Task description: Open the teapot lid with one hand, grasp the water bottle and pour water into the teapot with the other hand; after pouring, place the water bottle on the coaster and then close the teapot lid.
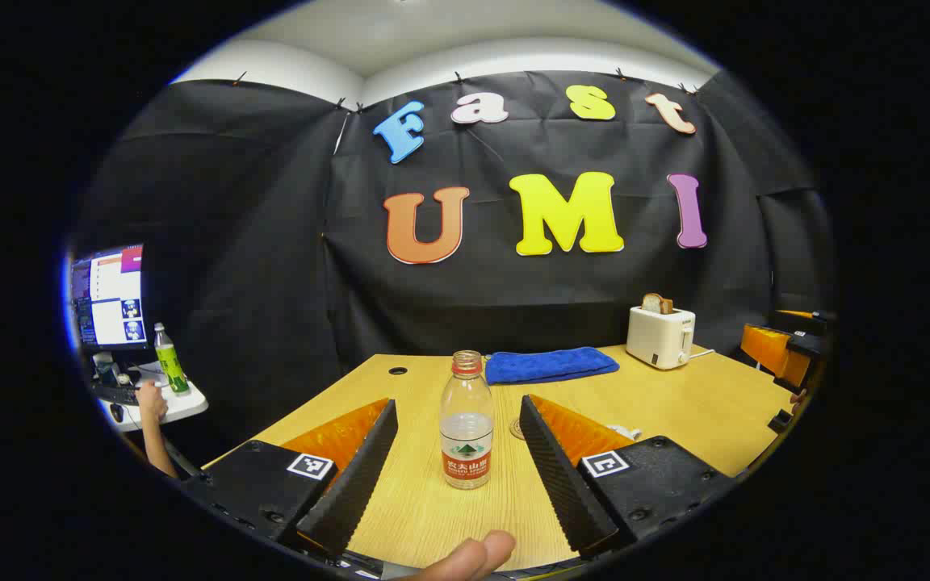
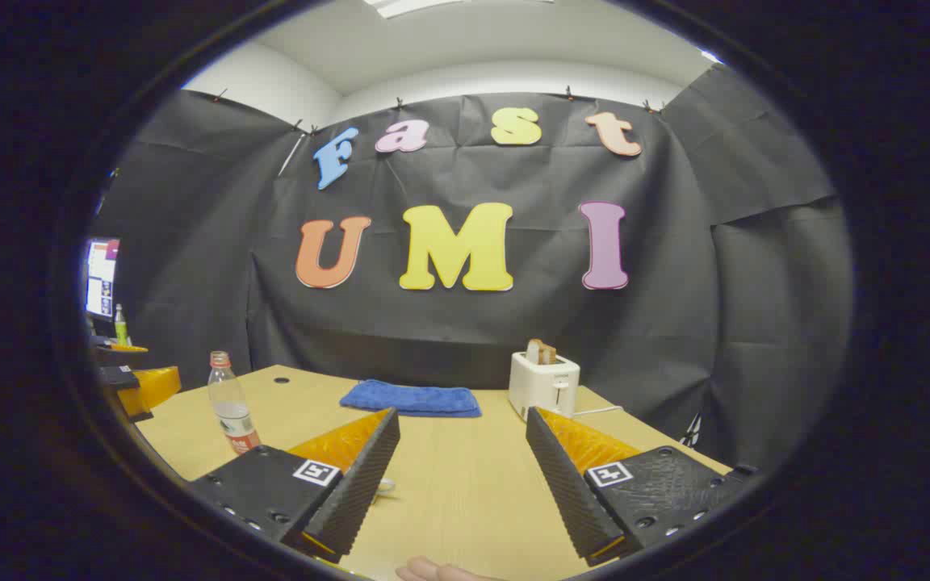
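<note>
1. The wooden table (image 1: 675, 403) is stretching across the lower half of both views, carrying everything else.
2. A blue towel (image 1: 550, 365) is lying folded at about one o'clock from the bottle in the left gripper view; a white toaster (image 1: 660, 336) with a slice of bread is standing at two o'clock, near the back edge.
3. The left gripper (image 1: 458, 476) is holding its fingers wide apart – the water bottle (image 1: 466, 424) is standing upright between them at twelve o'clock, touching neither finger as far as I can tell.
4. The right gripper (image 2: 461, 484) is also spreading wide over bare tabletop, gripping nothing; from here the bottle is sitting at ten o'clock, well apart.
5. A small round edge, possibly the coaster (image 1: 518, 429), is peeking out just beside the left gripper's right finger – too hidden to be sure.
6. Judging progress: the task is barely beginning. The bottle is not yet grasped, its cap looks to be already off, and the lid opening, pouring, placing and closing are all remaining.
</note>
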`<action>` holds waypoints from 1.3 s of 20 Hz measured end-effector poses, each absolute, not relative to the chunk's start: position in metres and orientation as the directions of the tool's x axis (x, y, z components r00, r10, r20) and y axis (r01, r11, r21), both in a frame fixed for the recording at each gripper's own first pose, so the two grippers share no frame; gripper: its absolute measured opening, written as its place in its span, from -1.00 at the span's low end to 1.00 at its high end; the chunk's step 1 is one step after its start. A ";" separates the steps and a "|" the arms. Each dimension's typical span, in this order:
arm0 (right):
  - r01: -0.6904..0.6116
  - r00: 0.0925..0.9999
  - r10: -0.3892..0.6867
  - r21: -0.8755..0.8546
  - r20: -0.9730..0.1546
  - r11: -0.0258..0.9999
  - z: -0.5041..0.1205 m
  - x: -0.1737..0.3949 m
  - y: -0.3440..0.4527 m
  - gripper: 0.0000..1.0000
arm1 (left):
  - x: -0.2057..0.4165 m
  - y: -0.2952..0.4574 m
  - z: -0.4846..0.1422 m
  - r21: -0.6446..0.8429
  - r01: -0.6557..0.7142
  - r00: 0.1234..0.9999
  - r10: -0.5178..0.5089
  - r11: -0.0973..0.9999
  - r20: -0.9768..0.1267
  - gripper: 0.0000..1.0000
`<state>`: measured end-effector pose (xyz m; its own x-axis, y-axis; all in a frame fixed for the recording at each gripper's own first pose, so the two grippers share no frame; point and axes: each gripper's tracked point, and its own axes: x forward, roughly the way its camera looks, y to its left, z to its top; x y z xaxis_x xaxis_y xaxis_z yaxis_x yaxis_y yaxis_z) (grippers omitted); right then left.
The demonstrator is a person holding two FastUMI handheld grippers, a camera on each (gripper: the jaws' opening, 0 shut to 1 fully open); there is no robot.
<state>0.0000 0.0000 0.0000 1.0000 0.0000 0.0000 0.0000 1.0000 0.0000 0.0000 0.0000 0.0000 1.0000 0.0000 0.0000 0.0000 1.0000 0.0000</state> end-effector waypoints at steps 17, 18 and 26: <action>-0.023 1.000 0.023 -0.033 -0.010 0.999 -0.007 0.003 0.005 0.90 | 0.006 0.004 -0.003 -0.032 0.014 1.000 -0.015 0.999 -0.003 0.92; -0.024 1.000 0.024 -0.034 -0.010 0.999 -0.007 0.003 0.006 0.90 | 0.006 0.004 -0.003 -0.033 0.017 1.000 -0.017 0.999 -0.003 0.92; -0.069 0.996 0.069 -0.004 -0.060 0.998 -0.035 0.024 0.026 0.96 | 0.008 0.001 -0.005 -0.021 0.040 0.999 -0.041 0.999 -0.009 0.92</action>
<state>0.0237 0.0259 -0.0348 0.9958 0.0686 -0.0604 -0.0689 0.9976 -0.0041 0.0076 0.0013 -0.0048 0.9991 -0.0407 -0.0086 0.0405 0.9990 -0.0205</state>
